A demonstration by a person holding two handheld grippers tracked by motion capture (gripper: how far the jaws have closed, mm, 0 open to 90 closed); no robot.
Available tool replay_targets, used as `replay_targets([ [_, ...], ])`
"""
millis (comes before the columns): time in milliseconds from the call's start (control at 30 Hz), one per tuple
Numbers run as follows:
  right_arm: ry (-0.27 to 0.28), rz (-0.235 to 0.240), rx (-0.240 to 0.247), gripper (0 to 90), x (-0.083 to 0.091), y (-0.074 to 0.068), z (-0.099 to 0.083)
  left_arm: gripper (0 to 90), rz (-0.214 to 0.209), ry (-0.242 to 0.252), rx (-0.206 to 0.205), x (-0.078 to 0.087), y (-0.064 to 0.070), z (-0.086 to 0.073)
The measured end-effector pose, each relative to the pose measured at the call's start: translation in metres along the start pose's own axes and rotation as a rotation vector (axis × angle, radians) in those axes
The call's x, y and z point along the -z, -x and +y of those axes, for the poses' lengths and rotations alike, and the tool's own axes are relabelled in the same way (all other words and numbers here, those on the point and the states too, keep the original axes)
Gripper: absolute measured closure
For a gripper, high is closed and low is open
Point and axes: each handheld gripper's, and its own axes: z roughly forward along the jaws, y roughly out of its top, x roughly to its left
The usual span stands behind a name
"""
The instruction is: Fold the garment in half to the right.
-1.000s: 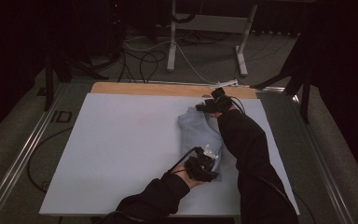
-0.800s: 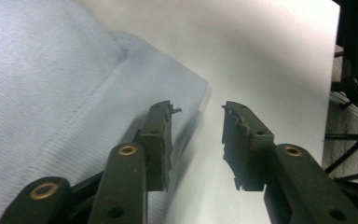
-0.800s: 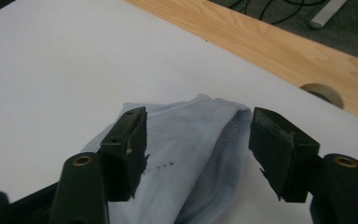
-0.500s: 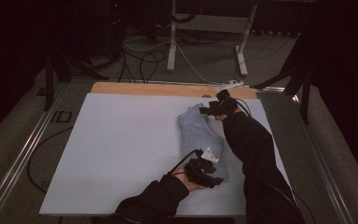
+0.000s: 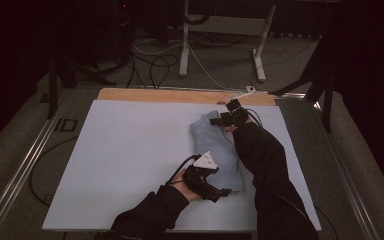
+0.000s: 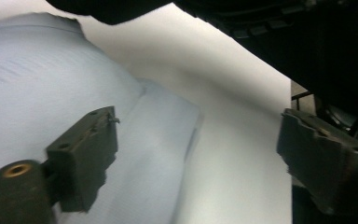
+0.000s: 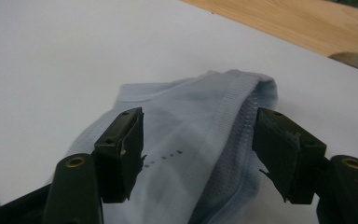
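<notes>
On the white board (image 5: pixel 130 160), a crumpled pale-blue cloth (image 5: pixel 215 145) lies between both grippers' spread jaws

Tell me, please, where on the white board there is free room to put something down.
The large white rectangular board is bare left of the pale blue knitted garment, up to the wooden strip. Its right side is crowded: garment, left claw, right claw, both dark sleeves.

Black sleeves (image 5: pixel 265 155) cover both arms; each black hand-held gripper (image 5: pixel 219 191) trails a black cable.
</notes>
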Motion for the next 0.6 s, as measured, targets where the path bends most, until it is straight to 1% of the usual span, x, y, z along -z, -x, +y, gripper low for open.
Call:
replay_targets([
  [33,-0.006,-0.002,-0.003,33.8,-0.002,0.001,0.0,4.9,0.006,0.02,0.001,0.003,-0.001,-0.001],
  [67,-0.008,-0.004,-0.009,33.8,-0.004,0.002,-0.001,0.0,0.016,0.03,0.004,0.007,-0.003,-0.002],
  [133,-0.016,-0.004,-0.023,34.0,-0.009,0.004,-0.002,0.1,0.029,0.077,0.013,0.016,-0.006,-0.005],
  [167,-0.02,-0.007,-0.025,34.6,-0.011,0.006,-0.002,0.1,0.039,0.086,0.01,0.021,-0.008,-0.007],
  [233,-0.027,0.001,-0.037,36.7,-0.014,0.007,-0.002,0.1,0.045,0.097,0.004,0.031,-0.013,-0.011],
  [300,-0.03,0.009,-0.04,40.1,-0.017,0.008,-0.003,0.1,0.074,0.095,0.003,0.04,-0.017,-0.017],
  [333,-0.034,0.015,-0.036,42.5,-0.018,0.008,-0.004,0.1,0.083,0.095,0.0,0.045,-0.018,-0.02],
  [367,-0.039,0.01,-0.03,44.1,-0.019,0.007,-0.004,0.1,0.095,0.094,-0.002,0.049,-0.02,-0.023],
  [400,-0.042,0.009,-0.024,48.1,-0.02,0.007,-0.003,0.1,0.11,0.097,-0.002,0.053,-0.022,-0.027],
  [433,-0.043,0.016,-0.016,51.8,-0.02,0.006,-0.003,0.1,0.126,0.1,0.001,0.058,-0.024,-0.032],
  [500,-0.051,0.02,-0.005,58.0,-0.022,0.004,-0.003,0.1,0.145,0.094,0.014,0.066,-0.028,-0.04],
  [567,-0.06,0.011,0.022,66.3,-0.024,0.002,-0.002,0.1,0.159,0.092,0.027,0.073,-0.031,-0.047],
  [600,-0.057,0.005,0.023,69.9,-0.025,0.001,-0.001,0.1,0.167,0.094,0.035,0.077,-0.032,-0.051],
])
